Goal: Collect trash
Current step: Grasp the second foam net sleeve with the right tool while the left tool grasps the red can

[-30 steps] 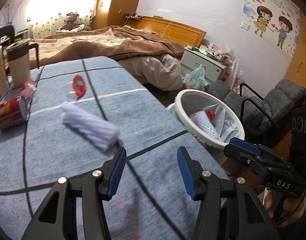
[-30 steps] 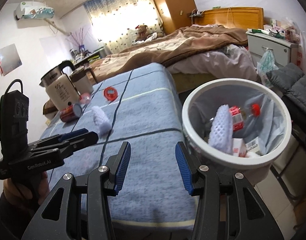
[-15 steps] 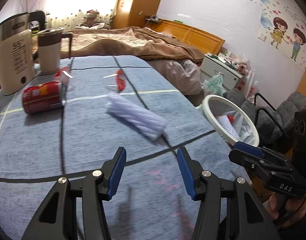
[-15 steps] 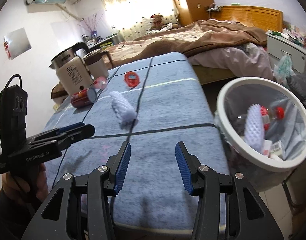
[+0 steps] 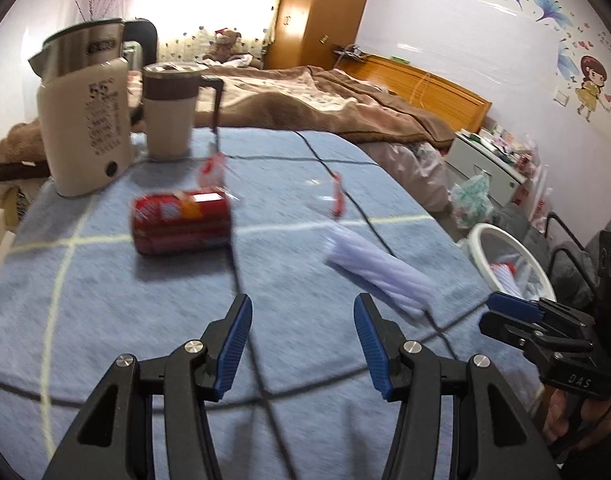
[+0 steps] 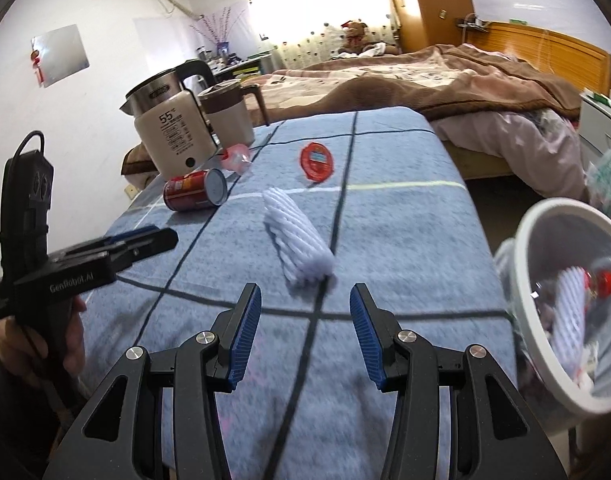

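Both tools, left tool [image 5: 299,346] and right tool [image 6: 305,334], hover half-open and empty over the blue tabletop [image 6: 405,240], facing the white foam sleeve [image 6: 297,242] and red can [image 5: 181,222], likely the next trash to collect.

Trash bin [image 6: 561,240] — blurred, edge-cropped.

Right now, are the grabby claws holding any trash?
No. The left gripper and right gripper are both open and empty, above the blue cloth. The white foam sleeve lies untouched ahead.
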